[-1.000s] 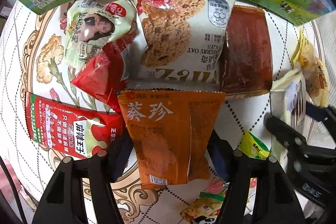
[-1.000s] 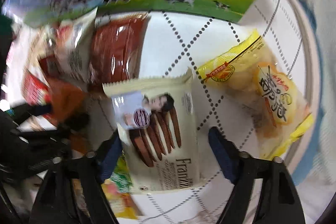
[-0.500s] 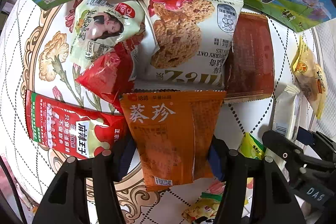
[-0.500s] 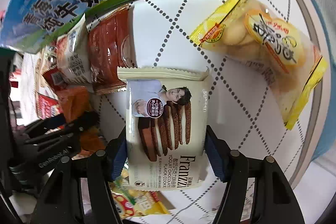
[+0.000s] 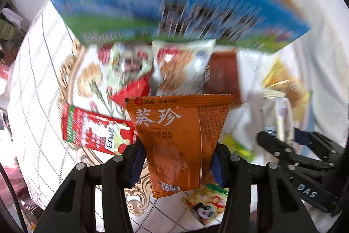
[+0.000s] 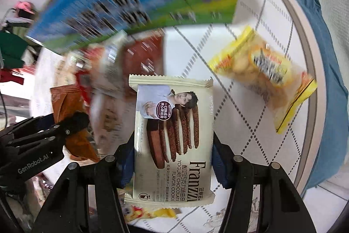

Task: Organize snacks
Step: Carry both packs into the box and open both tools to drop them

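- Left gripper [image 5: 177, 164] has just closed, jaws clamped on orange packet [image 5: 177, 139]; right gripper [image 6: 173, 161] likewise pinches Franzzi cookie pack [image 6: 173, 141], both clear of the tablecloth [image 6: 240, 134].
- Beyond them, milk carton box [image 5: 174, 12] stands open, probably where the snacks go.
- Yellow packet [image 6: 264, 78] lies before the box, unsorted.

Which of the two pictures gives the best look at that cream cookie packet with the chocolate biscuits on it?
The right wrist view. There the cream cookie packet fills the centre, sharp and face-on, clamped in the right gripper. In the left wrist view the same packet shows only as a blurred, edge-on sliver at the right.
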Demonstrator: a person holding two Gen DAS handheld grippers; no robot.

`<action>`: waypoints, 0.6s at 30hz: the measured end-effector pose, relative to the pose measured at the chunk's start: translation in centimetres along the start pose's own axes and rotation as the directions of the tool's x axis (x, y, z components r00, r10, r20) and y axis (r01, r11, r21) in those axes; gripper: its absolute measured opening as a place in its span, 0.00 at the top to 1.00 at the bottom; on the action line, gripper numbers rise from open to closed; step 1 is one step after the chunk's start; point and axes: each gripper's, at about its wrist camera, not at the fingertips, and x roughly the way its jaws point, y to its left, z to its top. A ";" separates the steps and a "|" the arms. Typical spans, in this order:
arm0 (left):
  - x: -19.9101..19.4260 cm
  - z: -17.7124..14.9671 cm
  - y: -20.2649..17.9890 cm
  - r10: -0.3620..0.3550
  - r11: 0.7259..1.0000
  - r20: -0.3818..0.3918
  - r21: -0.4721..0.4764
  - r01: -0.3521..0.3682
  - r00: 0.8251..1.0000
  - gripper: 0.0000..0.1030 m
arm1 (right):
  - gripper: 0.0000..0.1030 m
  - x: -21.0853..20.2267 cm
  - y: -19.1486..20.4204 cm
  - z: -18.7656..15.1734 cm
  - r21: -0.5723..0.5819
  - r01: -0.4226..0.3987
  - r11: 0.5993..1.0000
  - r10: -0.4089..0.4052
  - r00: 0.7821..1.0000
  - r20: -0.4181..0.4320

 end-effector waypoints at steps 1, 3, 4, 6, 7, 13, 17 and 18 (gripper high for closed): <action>-0.9 0.2 -0.1 -0.011 1.000 0.012 0.002 0.011 1.000 0.53 | 0.41 -1.2 0.8 0.9 -0.001 -0.021 1.000 0.021 1.000 0.021; -3.9 1.5 -0.3 -0.060 0.998 0.054 -0.001 0.060 0.997 0.53 | 0.41 -4.2 1.1 2.2 -0.011 -0.049 0.999 0.050 0.996 0.073; -4.7 2.0 -0.4 -0.072 0.997 0.063 0.003 0.072 0.995 0.53 | 0.41 -5.1 1.1 2.8 -0.015 -0.059 0.998 0.060 0.994 0.093; -7.1 4.2 -0.2 -0.111 0.994 0.101 0.006 0.111 0.989 0.53 | 0.41 -8.3 1.4 5.3 -0.025 -0.088 0.996 0.091 0.984 0.154; -7.6 4.9 0.1 -0.117 0.993 0.109 0.010 0.117 0.987 0.53 | 0.41 -9.3 1.5 6.5 -0.028 -0.099 0.995 0.102 0.979 0.179; -10.1 13.9 -0.5 -0.074 0.997 0.167 0.034 0.069 0.983 0.53 | 0.41 -10.8 0.3 17.9 -0.043 -0.027 0.999 0.038 0.955 0.295; -7.7 18.6 1.3 -0.034 0.999 0.126 0.000 0.034 0.991 0.53 | 0.41 -7.0 -0.7 24.3 -0.027 0.018 0.999 -0.010 0.965 0.262; -6.7 20.0 1.9 -0.019 1.000 0.102 -0.007 0.020 0.995 0.53 | 0.41 -6.2 -0.9 25.4 -0.022 0.039 0.999 -0.032 0.967 0.253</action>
